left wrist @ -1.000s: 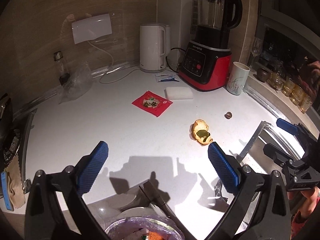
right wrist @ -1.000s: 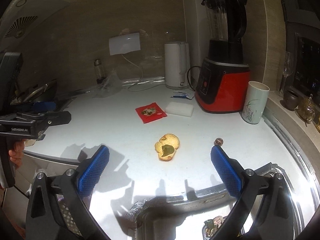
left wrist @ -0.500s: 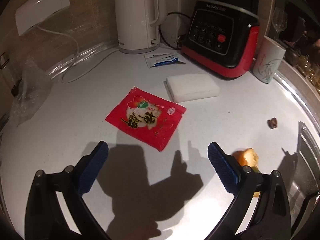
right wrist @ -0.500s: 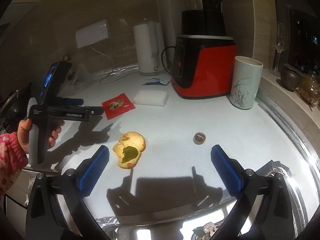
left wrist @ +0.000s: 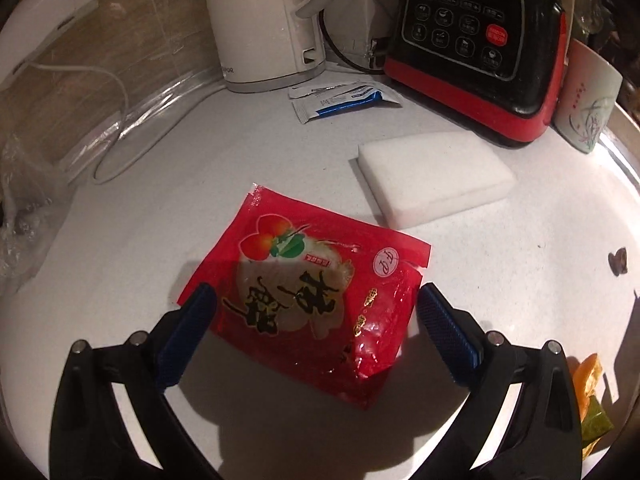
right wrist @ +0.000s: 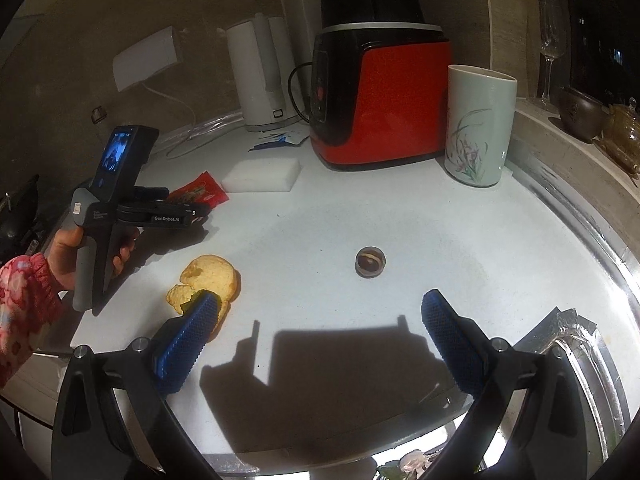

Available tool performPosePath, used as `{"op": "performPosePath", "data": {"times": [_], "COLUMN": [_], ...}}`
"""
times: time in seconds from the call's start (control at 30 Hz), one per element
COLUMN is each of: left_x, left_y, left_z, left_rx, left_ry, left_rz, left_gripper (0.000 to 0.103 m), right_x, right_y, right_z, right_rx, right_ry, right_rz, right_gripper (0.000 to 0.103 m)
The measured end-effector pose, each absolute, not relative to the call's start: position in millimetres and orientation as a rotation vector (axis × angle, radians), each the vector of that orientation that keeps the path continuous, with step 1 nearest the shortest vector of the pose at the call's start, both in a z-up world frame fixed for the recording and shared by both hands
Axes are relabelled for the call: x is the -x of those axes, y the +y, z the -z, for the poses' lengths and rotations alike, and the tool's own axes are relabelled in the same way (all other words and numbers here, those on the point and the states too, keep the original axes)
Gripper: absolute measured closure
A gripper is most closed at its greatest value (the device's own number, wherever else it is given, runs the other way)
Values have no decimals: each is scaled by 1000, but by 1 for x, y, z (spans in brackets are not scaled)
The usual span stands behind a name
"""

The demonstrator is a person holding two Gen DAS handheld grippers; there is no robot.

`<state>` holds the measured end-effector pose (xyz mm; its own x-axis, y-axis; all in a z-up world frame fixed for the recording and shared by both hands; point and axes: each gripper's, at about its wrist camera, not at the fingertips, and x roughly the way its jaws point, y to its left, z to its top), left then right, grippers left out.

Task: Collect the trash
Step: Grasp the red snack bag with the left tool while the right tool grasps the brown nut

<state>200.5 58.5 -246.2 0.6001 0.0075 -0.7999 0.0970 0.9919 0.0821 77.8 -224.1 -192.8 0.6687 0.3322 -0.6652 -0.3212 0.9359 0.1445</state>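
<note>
Squarely between the spread blue pads of the left gripper (left wrist: 318,326) lies a red snack wrapper (left wrist: 316,300), flat on the white countertop (left wrist: 500,280) and gripped by nothing yet. The wrapper's long axis runs on a diagonal, from its far-left corner beside the left pad down to its crumpled near-right corner, so the jaws stand across it at a slant rather than square to its edges. Both pads sit just outside the wrapper's edges, jaws wide and empty; the left arm is plainly the nearer one to this piece of trash, and a closing pinch looks to be the move in hand. A thin foil of this kind will likely buckle upward between the pads rather than slide.

Beyond the wrapper rest a white sponge block (left wrist: 436,178), a small torn sachet (left wrist: 344,98), a white kettle (left wrist: 264,20) and a red-and-black blender base (left wrist: 476,40), none of them touching it.

Further right, the right gripper (right wrist: 320,316) hovers, jaws wide apart and holding nothing. A piece of fruit peel (right wrist: 208,282) sits at its left pad, partly hidden behind it; whether they touch cannot be told. A small brown nut-like scrap (right wrist: 370,261) lies ahead, between the pads' lines and apart from both. A patterned ceramic cup (right wrist: 478,124) stands well back beside the blender.
</note>
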Motion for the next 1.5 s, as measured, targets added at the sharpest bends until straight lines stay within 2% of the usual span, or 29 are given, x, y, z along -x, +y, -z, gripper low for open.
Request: {"op": "performPosePath", "data": {"times": [0.1, 0.17, 0.23, 0.27, 0.33, 0.37, 0.4, 0.43, 0.53, 0.67, 0.93, 1.1, 1.13, 1.5], "left_x": [-201, -199, -197, -197, -200, -201, -202, -204, -202, -192, -158, -136, -133, -98], "left_y": [65, 67, 66, 66, 65, 65, 67, 70, 80, 77, 69, 67, 67, 82], "left_z": [248, 248, 246, 245, 242, 242, 242, 241, 238, 230, 208, 194, 192, 170], "left_rx": [-59, -41, -50, -53, -60, -56, -49, -31, 60, 43, 46, 66, 68, 119], "left_ry": [942, 935, 934, 940, 956, 963, 970, 980, 985, 957, 915, 885, 884, 859], "left_rz": [68, 79, 99, 110, 130, 138, 141, 140, 137, 136, 180, 201, 201, 167], "left_gripper": [10, 22, 42, 47, 69, 75, 88, 91, 95, 96, 96, 96, 96, 96], "right_x": [-82, -84, -86, -86, -88, -89, -90, -91, -96, -117, -164, -170, -169, -144], "right_y": [-225, -225, -226, -226, -226, -226, -226, -226, -222, -216, -223, -230, -230, -219], "right_z": [196, 197, 197, 198, 198, 199, 199, 200, 202, 212, 233, 234, 235, 212], "right_rx": [-28, -32, -33, -34, -37, -38, -40, -40, -8, 67, 25, -1, -2, -1], "right_ry": [758, 760, 761, 761, 764, 767, 769, 771, 773, 785, 857, 871, 873, 841], "right_rz": [-374, -375, -372, -371, -370, -369, -370, -372, -372, -365, -350, -326, -327, -357], "right_gripper": [2, 2, 2, 2, 2, 2, 2, 2, 2, 3, 36, 75, 79, 79]}}
